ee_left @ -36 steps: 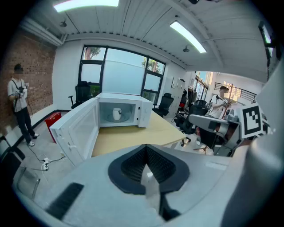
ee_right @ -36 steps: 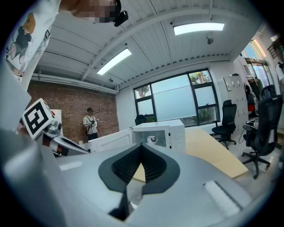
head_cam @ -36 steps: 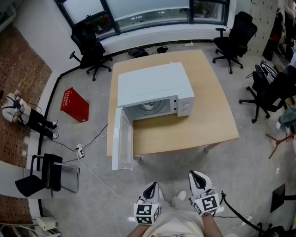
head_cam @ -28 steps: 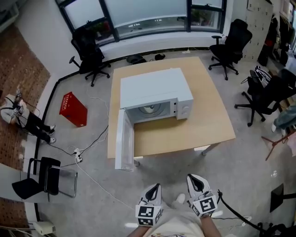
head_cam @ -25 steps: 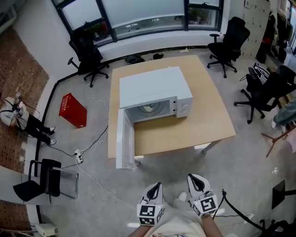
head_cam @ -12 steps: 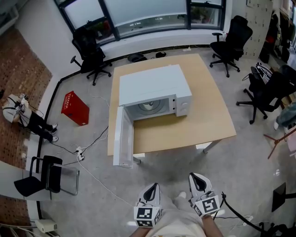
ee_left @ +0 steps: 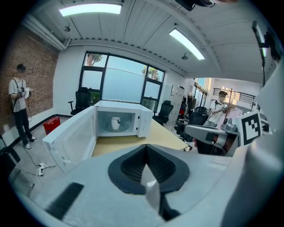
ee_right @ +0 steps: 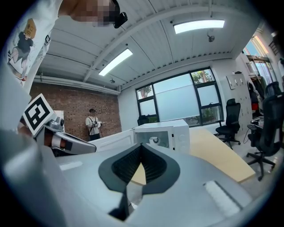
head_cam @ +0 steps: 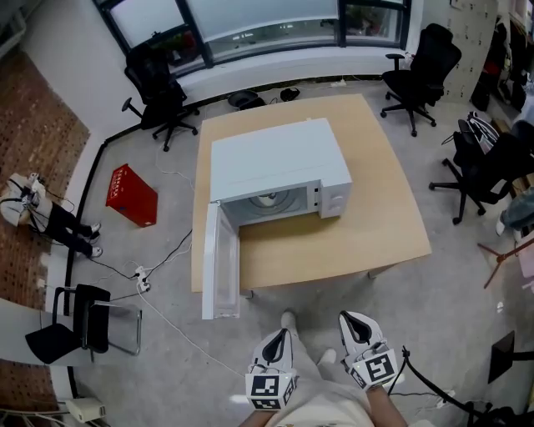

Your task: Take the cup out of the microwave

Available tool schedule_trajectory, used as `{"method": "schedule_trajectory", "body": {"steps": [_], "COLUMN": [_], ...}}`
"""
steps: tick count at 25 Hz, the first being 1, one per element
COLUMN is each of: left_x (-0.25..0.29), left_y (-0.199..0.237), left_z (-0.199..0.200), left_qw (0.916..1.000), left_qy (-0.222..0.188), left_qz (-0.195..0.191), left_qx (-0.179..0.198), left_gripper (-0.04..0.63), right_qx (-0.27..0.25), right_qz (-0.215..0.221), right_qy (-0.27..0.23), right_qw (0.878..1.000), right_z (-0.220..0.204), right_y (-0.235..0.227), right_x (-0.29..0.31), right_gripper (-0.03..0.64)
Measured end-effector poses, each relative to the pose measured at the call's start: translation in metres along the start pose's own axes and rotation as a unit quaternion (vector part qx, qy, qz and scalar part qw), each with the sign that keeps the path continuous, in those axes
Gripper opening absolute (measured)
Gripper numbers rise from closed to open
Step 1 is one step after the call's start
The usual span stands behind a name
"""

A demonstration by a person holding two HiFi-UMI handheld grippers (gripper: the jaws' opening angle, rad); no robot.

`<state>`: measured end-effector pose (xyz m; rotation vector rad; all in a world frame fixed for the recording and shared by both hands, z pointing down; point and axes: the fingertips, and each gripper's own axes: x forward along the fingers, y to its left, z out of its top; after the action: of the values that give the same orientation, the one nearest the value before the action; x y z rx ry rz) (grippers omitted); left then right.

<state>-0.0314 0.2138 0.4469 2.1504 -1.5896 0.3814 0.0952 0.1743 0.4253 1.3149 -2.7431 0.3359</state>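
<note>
Facing the open microwave (head_cam: 275, 158); white cup (ee_left: 116, 123) inside. Left fingers (ee_left: 131, 168) and right fingers (ee_right: 117, 168) clenched, empty. Cup likely light, rigid, breakable: I'd pinch its rim.

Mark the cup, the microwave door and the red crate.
cup (ee_left: 116, 123): left gripper view, its white side.
microwave door (head_cam: 221, 263): head view, middle of open panel.
red crate (head_cam: 132, 194): head view, its top face.

Office: black swivel chairs (head_cam: 158, 92), wide windows (head_cam: 250, 21), brick wall (head_cam: 33, 133), wooden table (head_cam: 384, 213).
</note>
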Motion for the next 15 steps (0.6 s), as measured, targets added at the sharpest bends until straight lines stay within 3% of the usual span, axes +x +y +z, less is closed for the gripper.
{"method": "schedule_trajectory", "body": {"steps": [9, 15], "left_x": [0.066, 0.102], "left_y": [0.062, 0.084], "left_z": [0.052, 0.072], "left_qw": [0.9993, 0.9994], "left_qy": [-0.01, -0.014], "left_qz": [-0.032, -0.024], "left_qx": [0.015, 0.02], "left_gripper": [0.003, 0.003], "right_qx": [-0.001, -0.011], "right_qz": [-0.031, -0.01], "right_qy": [0.013, 0.005], "right_qw": [0.999, 1.0], "right_z": [-0.004, 0.012], "right_y": [-0.023, -0.026], "right_x": [0.098, 0.139], "right_gripper": [0.006, 0.006]}}
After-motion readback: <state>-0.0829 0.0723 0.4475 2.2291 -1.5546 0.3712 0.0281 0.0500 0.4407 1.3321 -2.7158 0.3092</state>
